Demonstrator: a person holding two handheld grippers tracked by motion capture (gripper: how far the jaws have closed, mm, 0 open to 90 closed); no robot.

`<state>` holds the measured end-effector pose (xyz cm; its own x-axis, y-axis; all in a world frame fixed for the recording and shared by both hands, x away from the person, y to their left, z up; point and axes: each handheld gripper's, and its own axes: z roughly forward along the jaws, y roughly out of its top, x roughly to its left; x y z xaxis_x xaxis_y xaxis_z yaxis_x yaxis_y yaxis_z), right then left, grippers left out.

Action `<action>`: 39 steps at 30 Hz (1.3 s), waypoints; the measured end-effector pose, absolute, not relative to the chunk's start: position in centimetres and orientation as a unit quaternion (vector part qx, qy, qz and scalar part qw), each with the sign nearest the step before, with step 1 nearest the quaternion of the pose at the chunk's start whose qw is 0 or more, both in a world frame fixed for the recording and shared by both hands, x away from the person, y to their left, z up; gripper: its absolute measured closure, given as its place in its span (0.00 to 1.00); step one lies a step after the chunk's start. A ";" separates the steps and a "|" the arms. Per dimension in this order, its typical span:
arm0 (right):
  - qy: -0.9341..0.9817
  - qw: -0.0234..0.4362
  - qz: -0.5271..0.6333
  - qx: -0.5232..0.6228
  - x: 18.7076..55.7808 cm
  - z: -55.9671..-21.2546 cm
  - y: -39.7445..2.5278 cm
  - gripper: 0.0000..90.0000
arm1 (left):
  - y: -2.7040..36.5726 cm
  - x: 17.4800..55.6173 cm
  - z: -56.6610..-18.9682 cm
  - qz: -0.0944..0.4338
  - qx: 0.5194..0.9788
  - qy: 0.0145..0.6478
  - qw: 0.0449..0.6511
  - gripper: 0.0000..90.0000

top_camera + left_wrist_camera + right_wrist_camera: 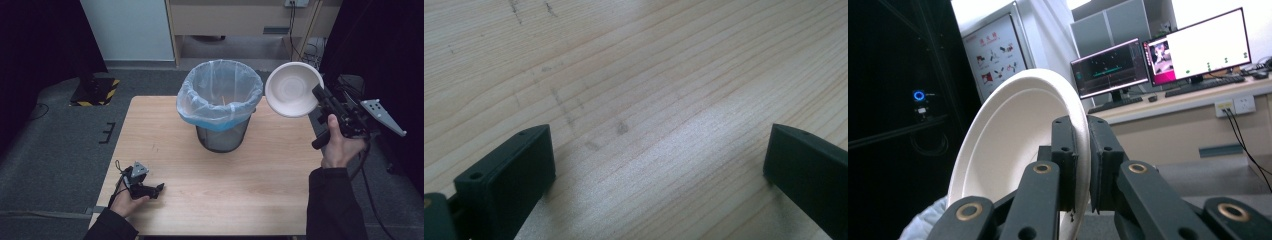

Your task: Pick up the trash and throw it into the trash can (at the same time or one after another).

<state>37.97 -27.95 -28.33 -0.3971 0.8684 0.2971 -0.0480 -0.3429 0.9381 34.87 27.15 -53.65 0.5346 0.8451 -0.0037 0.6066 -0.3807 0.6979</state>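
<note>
A white paper plate (292,89) hangs in the air, tilted on edge, just right of a mesh bin (220,107) lined with a clear and blue bag. My right gripper (320,95) is shut on the plate's rim; in the right gripper view both jaws pinch the plate (1013,145) at its edge, with the right gripper (1083,150) closed around it. My left gripper (159,189) rests low on the wooden table (225,190) near the front left corner. In the left gripper view its jaws stand wide apart over bare wood, the left gripper (659,160) holding nothing.
The bin stands at the table's far middle. Grey carpet surrounds the table. A yellow-and-black marked base (95,90) sits on the floor at the far left. Monitors (1158,55) on a desk show behind the plate in the right gripper view.
</note>
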 end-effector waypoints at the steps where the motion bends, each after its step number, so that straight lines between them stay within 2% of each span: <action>1: 0.466 0.331 0.695 0.436 38.1 -28.0 -27.8 0.93 | 27.2 34.9 -53.6 0.180 0.811 0.447 0.331 0.00; 21: 0.475 0.337 0.696 0.421 42.1 -25.3 -23.4 0.93 | 27.2 34.9 -53.6 0.180 0.811 0.447 0.331 0.00; 39: 0.498 0.335 0.679 0.423 45.8 -26.3 -19.4 0.93 | 27.1 34.9 -53.7 0.180 0.811 0.447 0.332 0.00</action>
<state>45.76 -19.35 -26.25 -0.4179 0.8762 0.2401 -0.0336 -0.2791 0.9597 34.89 27.14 -53.65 0.5349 0.8449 -0.0056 0.6064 -0.3793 0.6988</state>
